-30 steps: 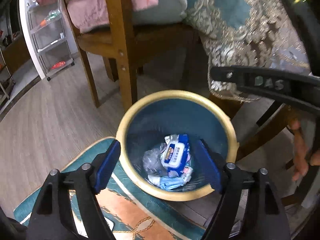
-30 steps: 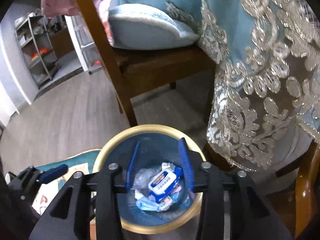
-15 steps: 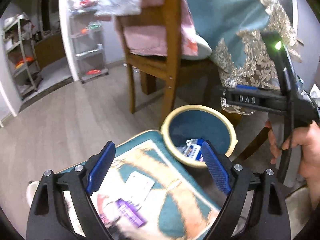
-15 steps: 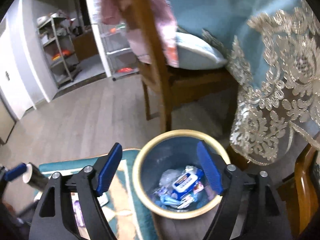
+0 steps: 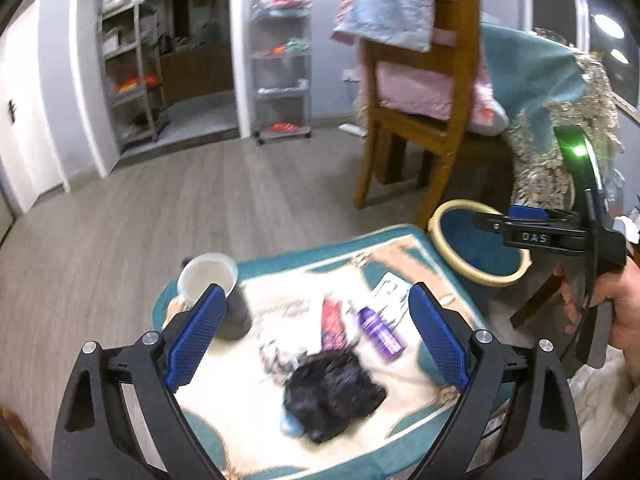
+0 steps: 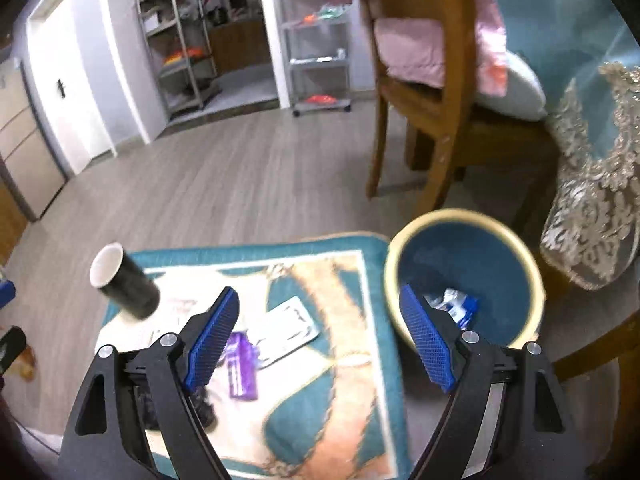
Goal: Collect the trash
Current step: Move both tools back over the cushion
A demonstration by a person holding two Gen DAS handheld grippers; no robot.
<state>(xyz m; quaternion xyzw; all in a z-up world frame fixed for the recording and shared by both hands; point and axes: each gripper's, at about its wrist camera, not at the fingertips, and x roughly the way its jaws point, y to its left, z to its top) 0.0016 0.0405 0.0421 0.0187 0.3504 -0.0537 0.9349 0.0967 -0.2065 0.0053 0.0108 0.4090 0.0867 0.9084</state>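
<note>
Both tools empty: left tool [image 5: 314, 334] has just spread wide over the rug's [image 5: 400, 240] black bag [image 5: 334, 394], right tool [image 6: 320, 336] just spread beside the bin [image 6: 464, 248].

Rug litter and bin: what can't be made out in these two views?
- Black clump, left wrist view: motion blur; what it is stays unclear. In the right wrist view the right claw hides most of it.
- Purple wrapper: print too blurred to read.
- White card: markings blurred.
- Bin contents: the near wall and a claw finger hide most; in the left wrist view the right claw covers them.
</note>
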